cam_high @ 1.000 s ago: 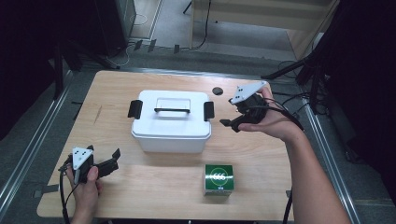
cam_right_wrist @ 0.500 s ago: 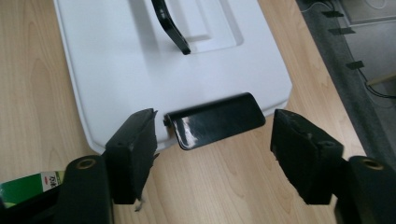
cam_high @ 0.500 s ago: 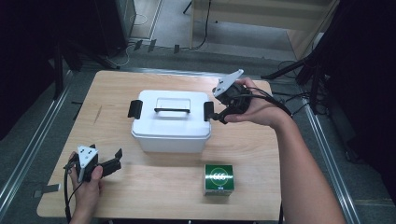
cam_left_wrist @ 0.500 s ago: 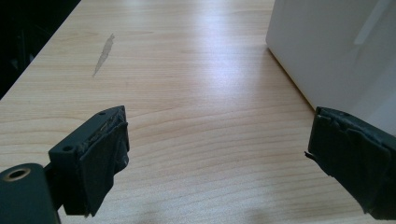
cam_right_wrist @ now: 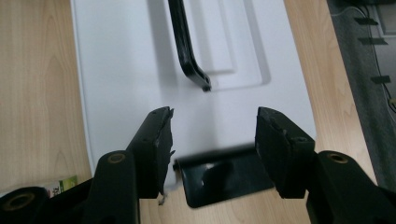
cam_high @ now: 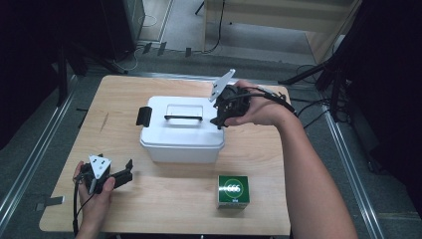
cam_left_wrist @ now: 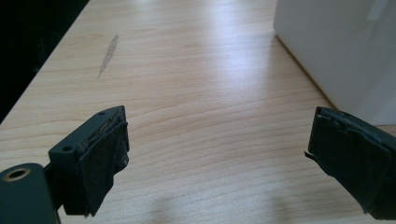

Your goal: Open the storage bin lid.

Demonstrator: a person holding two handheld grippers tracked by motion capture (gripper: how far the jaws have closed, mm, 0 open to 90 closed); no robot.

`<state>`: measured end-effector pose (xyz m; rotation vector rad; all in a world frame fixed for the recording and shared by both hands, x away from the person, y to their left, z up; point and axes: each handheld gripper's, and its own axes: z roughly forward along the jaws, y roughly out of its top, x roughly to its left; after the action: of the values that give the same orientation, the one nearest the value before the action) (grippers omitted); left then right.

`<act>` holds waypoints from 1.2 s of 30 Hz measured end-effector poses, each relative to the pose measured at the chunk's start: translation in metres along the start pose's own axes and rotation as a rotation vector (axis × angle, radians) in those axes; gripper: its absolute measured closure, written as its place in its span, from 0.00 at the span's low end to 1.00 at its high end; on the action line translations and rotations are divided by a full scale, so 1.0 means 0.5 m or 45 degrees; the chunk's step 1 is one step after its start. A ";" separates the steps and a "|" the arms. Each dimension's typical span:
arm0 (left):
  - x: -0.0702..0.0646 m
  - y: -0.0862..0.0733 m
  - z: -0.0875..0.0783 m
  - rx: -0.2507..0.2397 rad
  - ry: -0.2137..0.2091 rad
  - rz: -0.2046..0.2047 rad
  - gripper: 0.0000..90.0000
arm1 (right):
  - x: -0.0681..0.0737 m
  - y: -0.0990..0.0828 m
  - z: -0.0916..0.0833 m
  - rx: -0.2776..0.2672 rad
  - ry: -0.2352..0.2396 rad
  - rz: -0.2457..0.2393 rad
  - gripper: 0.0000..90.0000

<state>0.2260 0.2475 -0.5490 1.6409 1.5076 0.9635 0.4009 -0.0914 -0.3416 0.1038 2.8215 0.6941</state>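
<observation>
Closing R gripper (cam_right_wrist: 212, 140) jaws around box (cam_high: 181, 130) clasp (cam_right_wrist: 224, 179) at lower centre, not clamped yet; prob unlatching. L gripper (cam_left_wrist: 217, 154) idling, jaws apart.

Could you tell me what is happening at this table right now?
A person works on a white lidded box with two tools. The right hand-held gripper hangs over the black latch at the box's end, jaws just closing, not yet pressing it. The left hand-held gripper rests open near the table's front corner. A green carton sits nearby.
</observation>
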 end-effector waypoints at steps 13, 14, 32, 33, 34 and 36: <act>-0.001 0.000 0.003 0.018 -0.013 0.016 0.07 | 0.005 0.061 0.023 0.063 0.049 -0.080 0.75; -0.001 0.000 0.003 0.023 -0.015 0.016 0.07 | 0.005 0.065 0.025 0.062 0.031 -0.077 0.76; 0.001 0.001 0.004 0.031 -0.019 0.000 0.07 | 0.018 0.125 0.083 0.108 0.066 -0.158 0.86; 0.001 0.001 0.005 0.031 -0.020 -0.002 0.07 | 0.018 0.127 0.088 0.113 0.076 -0.168 0.86; 0.001 0.001 0.005 0.031 -0.020 -0.005 0.07 | 0.018 0.130 0.092 0.121 0.074 -0.174 0.87; 0.001 0.001 0.005 0.031 -0.021 -0.008 0.07 | 0.020 0.135 0.097 0.136 0.068 -0.177 0.90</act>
<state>0.2285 0.2481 -0.5497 1.6564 1.5176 0.9299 0.4040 -0.0085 -0.3540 -0.0929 2.8819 0.5237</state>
